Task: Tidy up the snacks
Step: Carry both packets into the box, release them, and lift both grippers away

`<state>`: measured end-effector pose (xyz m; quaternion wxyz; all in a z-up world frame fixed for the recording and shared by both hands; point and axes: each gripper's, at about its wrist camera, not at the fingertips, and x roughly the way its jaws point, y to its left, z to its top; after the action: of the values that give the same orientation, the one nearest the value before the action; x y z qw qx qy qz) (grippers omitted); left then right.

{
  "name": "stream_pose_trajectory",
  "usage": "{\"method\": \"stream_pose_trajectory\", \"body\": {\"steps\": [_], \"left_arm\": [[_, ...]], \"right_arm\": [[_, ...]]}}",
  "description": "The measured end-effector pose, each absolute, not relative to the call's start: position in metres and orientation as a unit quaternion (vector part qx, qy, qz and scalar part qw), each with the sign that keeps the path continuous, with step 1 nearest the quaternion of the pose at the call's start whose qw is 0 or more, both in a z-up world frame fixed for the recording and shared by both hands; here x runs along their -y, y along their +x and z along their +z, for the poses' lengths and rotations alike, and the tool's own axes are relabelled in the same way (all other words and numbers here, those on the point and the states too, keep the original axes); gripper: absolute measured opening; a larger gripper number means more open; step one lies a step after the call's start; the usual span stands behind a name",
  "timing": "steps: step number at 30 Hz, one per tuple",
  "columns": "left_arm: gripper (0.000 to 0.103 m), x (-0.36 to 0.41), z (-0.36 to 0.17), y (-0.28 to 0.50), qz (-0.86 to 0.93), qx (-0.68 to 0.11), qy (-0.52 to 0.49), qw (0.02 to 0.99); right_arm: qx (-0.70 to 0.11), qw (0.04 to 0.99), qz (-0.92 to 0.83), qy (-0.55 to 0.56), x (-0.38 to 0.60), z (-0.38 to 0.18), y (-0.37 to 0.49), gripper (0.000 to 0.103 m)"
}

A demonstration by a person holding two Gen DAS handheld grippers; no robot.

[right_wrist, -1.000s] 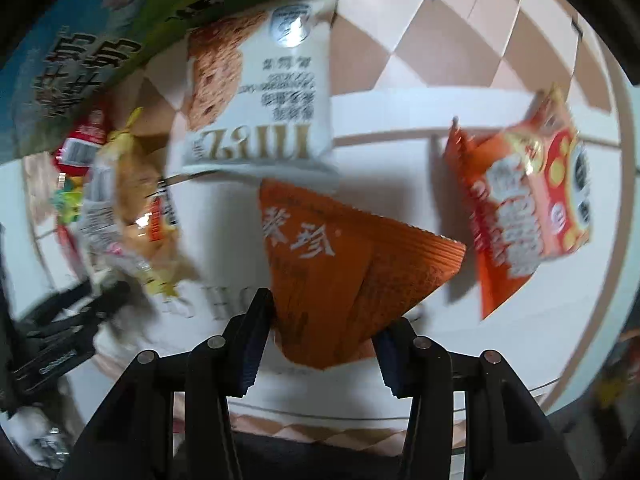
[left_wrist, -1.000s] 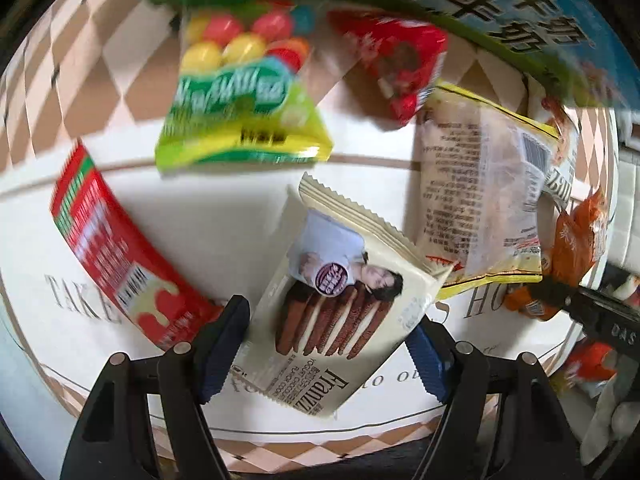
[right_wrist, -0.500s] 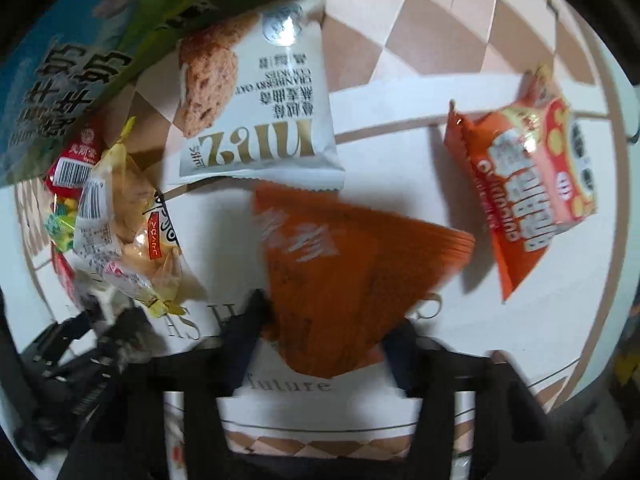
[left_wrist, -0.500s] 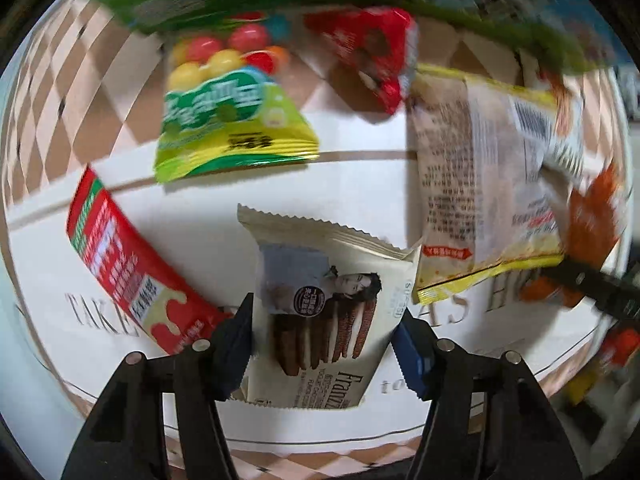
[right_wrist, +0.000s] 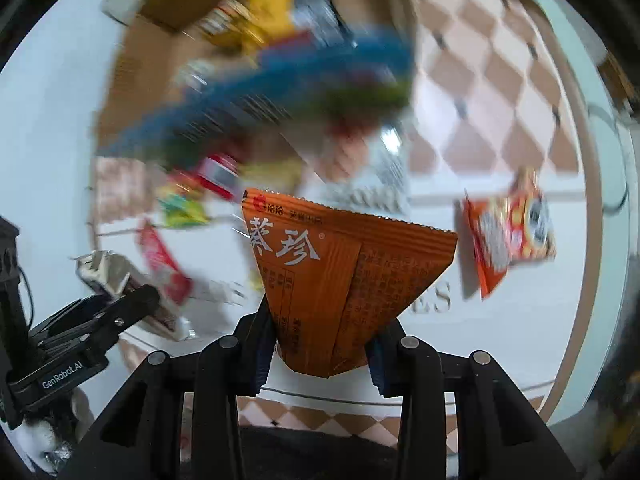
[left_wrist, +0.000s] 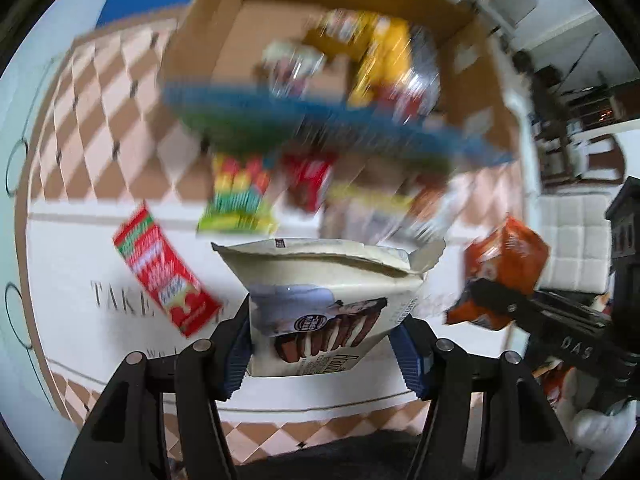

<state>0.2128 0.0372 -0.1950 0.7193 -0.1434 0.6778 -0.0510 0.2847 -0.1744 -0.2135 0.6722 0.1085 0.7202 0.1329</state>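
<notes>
1. Box (left_wrist: 280,40): cardboard, blurred, beyond my mat (left_wrist: 100,248), which is lettered "TAKE".
2. Left gripper (left_wrist: 324,346): clamps cream "Franzzi" pack (left_wrist: 320,280), off the mat.
3. Right gripper (right_wrist: 320,354): closing, pinches orange "茶珍" pack (right_wrist: 340,272), aloft.

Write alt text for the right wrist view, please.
The right gripper pinches an orange snack packet, its jaws closing on it, above a white mat. Another orange packet lies on the mat; a blurred cardboard box sits behind.
</notes>
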Motion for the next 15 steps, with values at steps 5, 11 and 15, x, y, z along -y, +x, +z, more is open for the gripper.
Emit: {"method": "stream_pose_trajectory", "body": {"steps": [5,11,15], "left_arm": [[0.059,-0.035,-0.160,0.298,-0.053,-0.643,-0.146,0.750],[0.059,-0.065,-0.171,0.381,-0.019,-0.659,-0.140,0.739],[0.060,-0.075,-0.201,0.418,-0.006,-0.692,-0.131,0.710]], "right_arm": [[-0.687,0.697,0.170,0.117,0.162,-0.164,0.344,0.042],[-0.676,0.709,0.172,0.108,0.108,-0.181,0.421,0.042],[-0.692,0.694,0.172,0.099,0.084,-0.212,0.449,0.042]]}}
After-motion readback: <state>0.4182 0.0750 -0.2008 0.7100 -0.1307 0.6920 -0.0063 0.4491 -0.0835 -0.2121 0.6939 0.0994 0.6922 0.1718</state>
